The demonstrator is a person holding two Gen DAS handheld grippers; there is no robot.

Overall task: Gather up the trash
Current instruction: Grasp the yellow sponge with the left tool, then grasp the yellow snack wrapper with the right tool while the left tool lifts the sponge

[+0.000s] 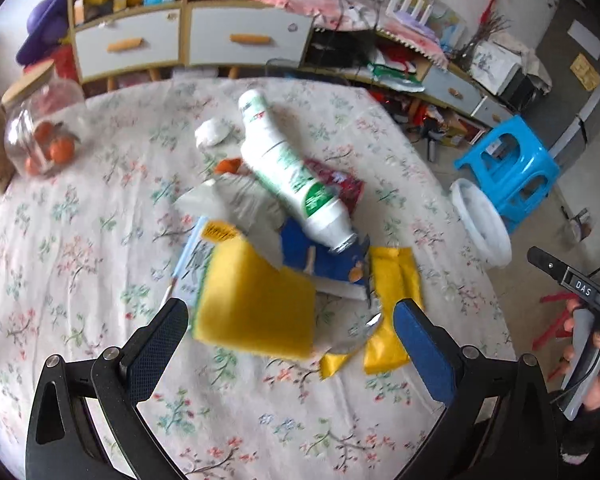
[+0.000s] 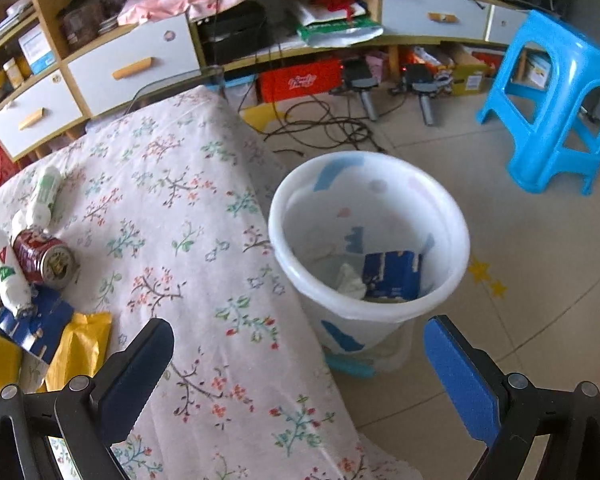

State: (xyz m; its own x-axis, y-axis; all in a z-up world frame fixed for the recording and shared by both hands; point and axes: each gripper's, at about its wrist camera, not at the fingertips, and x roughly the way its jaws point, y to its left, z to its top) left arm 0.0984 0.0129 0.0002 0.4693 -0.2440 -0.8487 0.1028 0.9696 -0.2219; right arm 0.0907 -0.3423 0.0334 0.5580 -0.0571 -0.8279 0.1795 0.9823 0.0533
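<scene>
A pile of trash lies on the floral table (image 1: 80, 240): a white and green bottle (image 1: 288, 168), a yellow sponge (image 1: 256, 304), a blue carton (image 1: 324, 264), yellow wrappers (image 1: 392, 300), a grey wrapper (image 1: 240, 200) and a red can (image 1: 336, 180). My left gripper (image 1: 292, 320) is open just in front of the sponge. My right gripper (image 2: 300, 356) is open and empty above the table edge, near the white trash bin (image 2: 368, 236) on the floor. The bin holds a blue carton (image 2: 392, 276) and crumpled paper. The can (image 2: 44, 260) and bottle (image 2: 6, 276) also show in the right wrist view.
A glass jar with oranges (image 1: 40, 128) stands at the table's far left. A blue plastic stool (image 2: 556, 104) stands on the floor beyond the bin. Cabinets with drawers (image 1: 188, 40) and cables (image 2: 320, 124) lie behind.
</scene>
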